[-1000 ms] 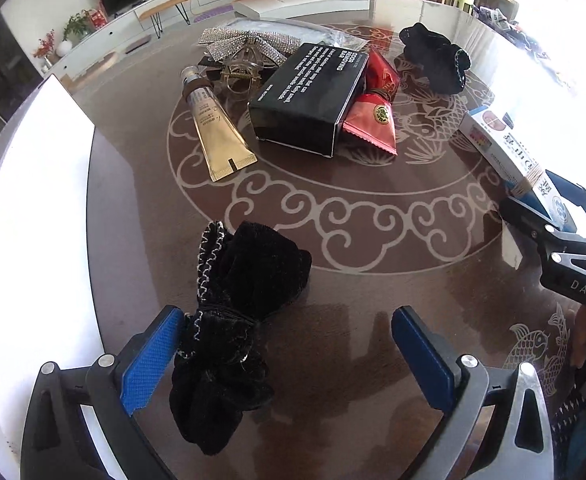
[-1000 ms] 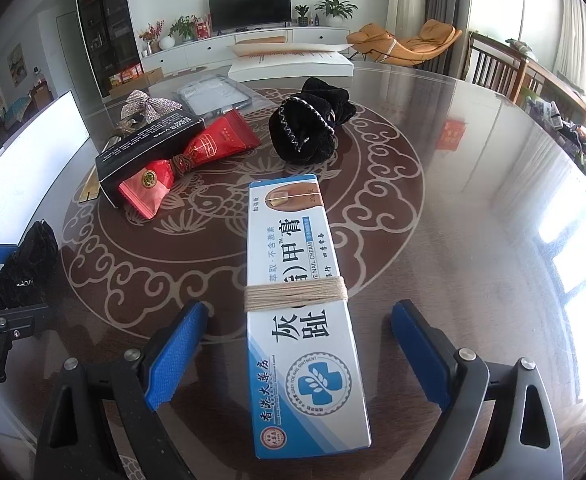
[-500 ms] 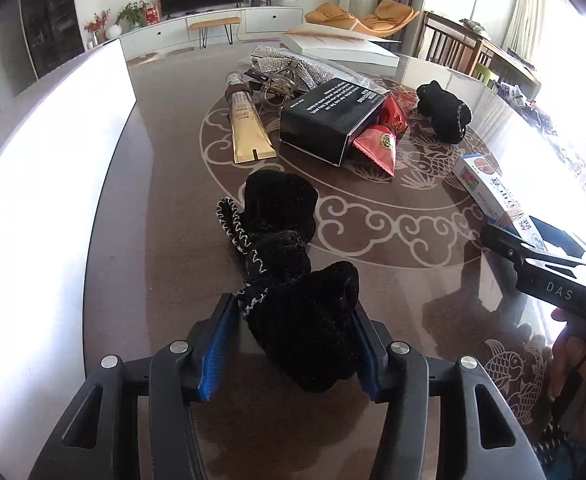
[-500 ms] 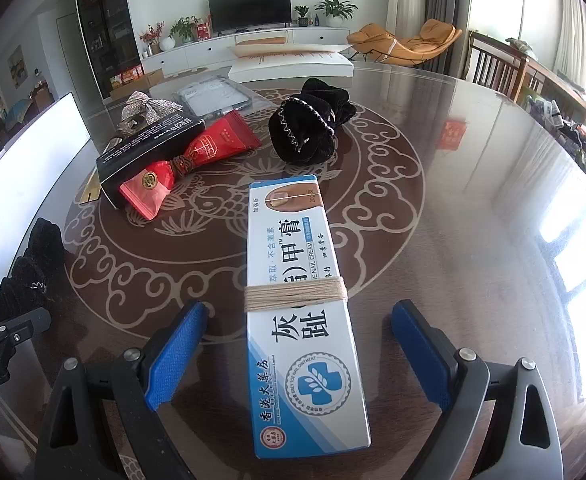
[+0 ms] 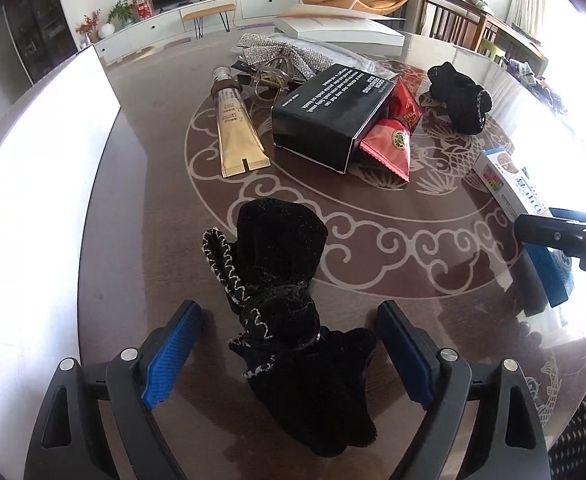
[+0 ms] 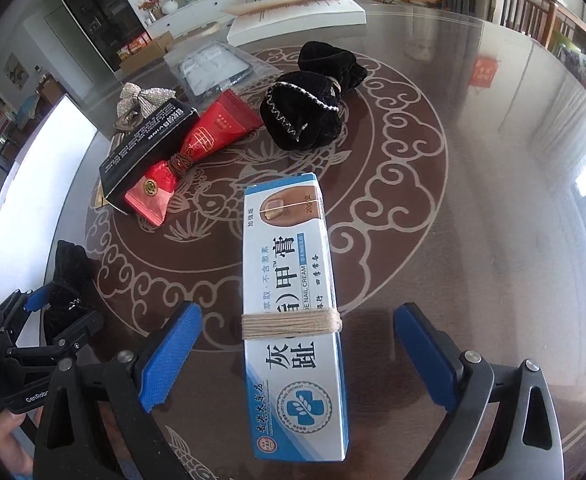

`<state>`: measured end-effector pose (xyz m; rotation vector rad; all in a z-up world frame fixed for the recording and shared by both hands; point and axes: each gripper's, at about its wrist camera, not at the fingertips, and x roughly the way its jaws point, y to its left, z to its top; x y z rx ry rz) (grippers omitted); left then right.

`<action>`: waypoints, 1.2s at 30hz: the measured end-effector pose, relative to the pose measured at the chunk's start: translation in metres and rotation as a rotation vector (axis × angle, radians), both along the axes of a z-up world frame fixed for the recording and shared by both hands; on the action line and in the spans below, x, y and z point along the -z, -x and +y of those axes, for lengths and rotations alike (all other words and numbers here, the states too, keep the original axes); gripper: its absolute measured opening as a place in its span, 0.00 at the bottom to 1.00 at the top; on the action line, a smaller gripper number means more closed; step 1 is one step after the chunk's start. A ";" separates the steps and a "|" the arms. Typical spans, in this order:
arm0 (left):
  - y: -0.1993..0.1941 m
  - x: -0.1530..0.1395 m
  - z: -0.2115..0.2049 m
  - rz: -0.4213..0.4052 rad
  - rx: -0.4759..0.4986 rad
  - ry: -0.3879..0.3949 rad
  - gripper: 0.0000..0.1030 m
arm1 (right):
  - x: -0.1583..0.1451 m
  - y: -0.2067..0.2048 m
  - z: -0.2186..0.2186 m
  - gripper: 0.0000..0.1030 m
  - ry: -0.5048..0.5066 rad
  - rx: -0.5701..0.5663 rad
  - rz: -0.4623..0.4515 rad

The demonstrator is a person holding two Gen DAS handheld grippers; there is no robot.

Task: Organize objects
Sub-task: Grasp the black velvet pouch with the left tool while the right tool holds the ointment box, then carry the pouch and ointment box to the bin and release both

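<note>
Bow is lying on table at 6 o'clock, between spread fingers of left gripper, untouched. Box is being straddled by right gripper, likewise released.

red packet: near end tucked under the black box, that part hidden.
right gripper: cut off by the picture's right edge in the left wrist view.
gold tube: only a sliver shows behind the box.
box print: too small to read.
</note>
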<state>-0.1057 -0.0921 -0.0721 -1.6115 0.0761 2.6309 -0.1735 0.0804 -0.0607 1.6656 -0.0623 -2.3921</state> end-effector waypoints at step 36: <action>-0.156 -0.105 -0.267 0.263 -0.508 0.026 0.32 | -0.141 -0.104 -0.361 0.43 0.399 -0.581 0.053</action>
